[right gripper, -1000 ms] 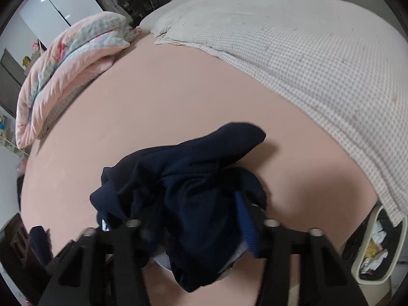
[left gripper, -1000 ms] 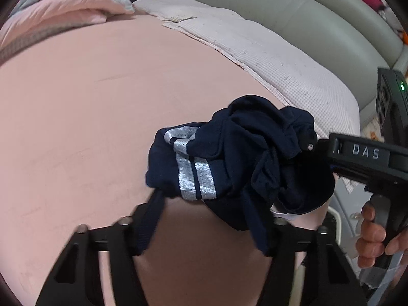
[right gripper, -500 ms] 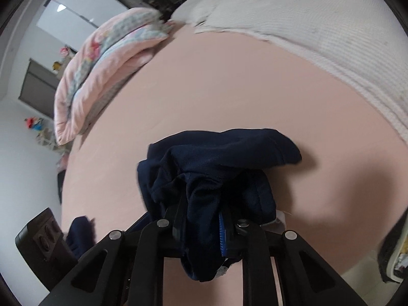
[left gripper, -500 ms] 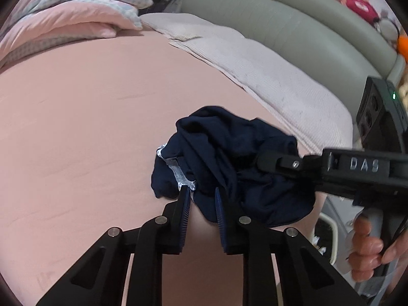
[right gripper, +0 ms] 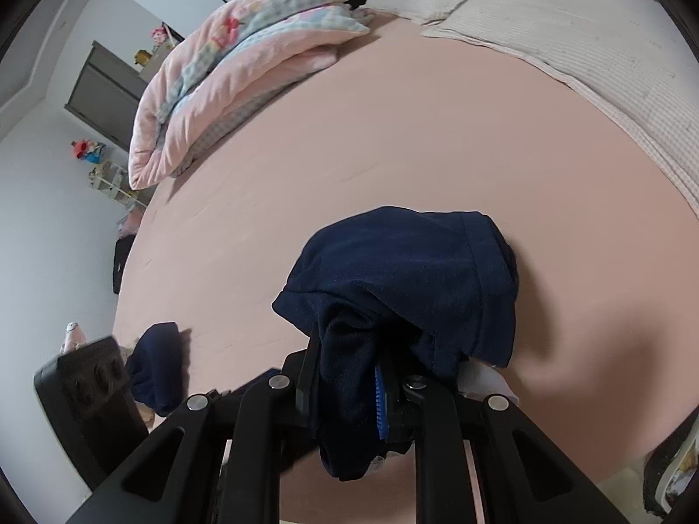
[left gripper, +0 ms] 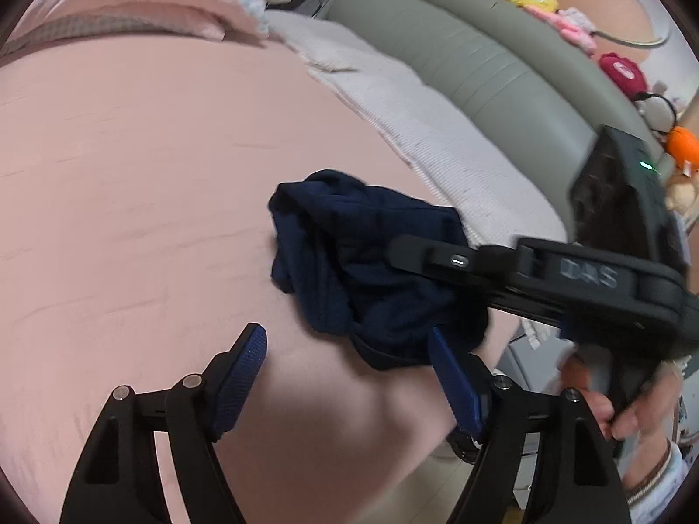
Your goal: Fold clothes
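The left gripper (left gripper: 347,351) has let go: half a second back its blue-padded fingers (left gripper: 244,362) were nearly together at the edge of the navy garment (left gripper: 375,262), and now they stand wide apart with nothing between them, bare pink sheet (left gripper: 131,174) showing in the gap. The right-hand pad sits just at the cloth's lower edge, about 5 o'clock from the bundle; I can't tell whether it touches.

The right gripper (right gripper: 349,386) is still clamped on the garment (right gripper: 406,279), its jaws drawn close with a fold of navy cloth pinched between them and hanging below. Seen from the left wrist camera, that gripper (left gripper: 419,253) reaches in from 3 o'clock, a hand (left gripper: 611,401) wrapped round its handle.

The crumpled garment lies on the sheet near the bed's close edge. The silver stripes seen a second ago no longer show; only dark folds face up now.

A folded pink quilt (right gripper: 227,70) sits at 11 o'clock, and a pale checked blanket (right gripper: 589,52) runs along 1 to 3 o'clock. Another dark cloth (right gripper: 155,367) lies at 8 o'clock.
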The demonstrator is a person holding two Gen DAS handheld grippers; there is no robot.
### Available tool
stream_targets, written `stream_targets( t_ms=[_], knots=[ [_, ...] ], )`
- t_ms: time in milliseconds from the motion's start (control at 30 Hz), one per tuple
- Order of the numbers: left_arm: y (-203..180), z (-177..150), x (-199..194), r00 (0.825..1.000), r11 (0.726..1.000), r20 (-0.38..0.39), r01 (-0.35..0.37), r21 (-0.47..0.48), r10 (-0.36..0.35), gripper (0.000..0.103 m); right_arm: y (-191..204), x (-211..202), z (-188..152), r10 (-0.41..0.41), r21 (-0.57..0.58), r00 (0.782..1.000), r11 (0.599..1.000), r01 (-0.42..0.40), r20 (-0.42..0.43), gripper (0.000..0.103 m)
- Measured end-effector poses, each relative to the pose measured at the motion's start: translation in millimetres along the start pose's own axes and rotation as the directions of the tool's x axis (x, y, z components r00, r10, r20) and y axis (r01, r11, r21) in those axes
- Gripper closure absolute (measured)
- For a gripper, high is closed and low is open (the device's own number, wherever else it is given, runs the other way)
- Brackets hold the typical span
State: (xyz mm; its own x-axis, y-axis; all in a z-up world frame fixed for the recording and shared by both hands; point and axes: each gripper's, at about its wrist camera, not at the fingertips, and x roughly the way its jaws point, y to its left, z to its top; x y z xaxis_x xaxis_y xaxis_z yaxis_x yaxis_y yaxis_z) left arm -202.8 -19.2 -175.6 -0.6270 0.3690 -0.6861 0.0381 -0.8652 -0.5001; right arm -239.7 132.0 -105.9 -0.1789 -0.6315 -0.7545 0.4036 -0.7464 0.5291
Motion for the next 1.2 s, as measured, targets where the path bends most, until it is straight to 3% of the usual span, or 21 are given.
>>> stream_targets(
  t_ms=[67,167,400,500,767,833,1200],
  knots=[
    [-4.8,2.7,1.0,1.0,1.0,0.014,-0.008,0.017,0.007,0.028,5.2,1.8,-0.2,0.003,-0.005,1.0,1.0,-0.003,-0.012,0.086],
    [-10.2,0.5,0.7,0.997,0.994,0.033,-0.078,0.074,0.076,0.028,12.2,3.2,-1.4,0.005,-0.014,1.0,1.0,-0.006,-0.023,0.086],
    [-7.4,-4.9,-0.8,0.998,0.997,0.032,-0.06,0.048,0.059,0.028,24.6,8.5,-3.9,-0.012,-0.036,0.999,0.999,0.01,-0.048,0.086],
    [-8.0,-7.8,-1.0,0.995,0.995,0.031,-0.091,0.05,0.09,0.028,27.8,10.1,-4.7,-0.022,-0.045,0.998,0.999,0.019,-0.056,0.086],
    [-24.0,-37.8,-25.8,0.978,0.956,0.073,-0.206,0.208,0.194,0.028,36.3,14.5,-6.7,-0.048,-0.069,0.996,0.997,0.043,-0.076,0.086],
    [-21.8,-48.5,-37.7,0.976,0.954,0.074,-0.216,0.207,0.205,0.028,39.6,14.4,-7.2,-0.057,-0.082,0.995,0.995,0.05,-0.083,0.086],
    [2.5,-43.5,-46.3,0.967,0.963,0.117,-0.24,0.125,0.226,0.028,57.6,27.3,-19.0,0.002,-0.096,0.988,0.995,-0.017,-0.155,0.083]
  ],
)
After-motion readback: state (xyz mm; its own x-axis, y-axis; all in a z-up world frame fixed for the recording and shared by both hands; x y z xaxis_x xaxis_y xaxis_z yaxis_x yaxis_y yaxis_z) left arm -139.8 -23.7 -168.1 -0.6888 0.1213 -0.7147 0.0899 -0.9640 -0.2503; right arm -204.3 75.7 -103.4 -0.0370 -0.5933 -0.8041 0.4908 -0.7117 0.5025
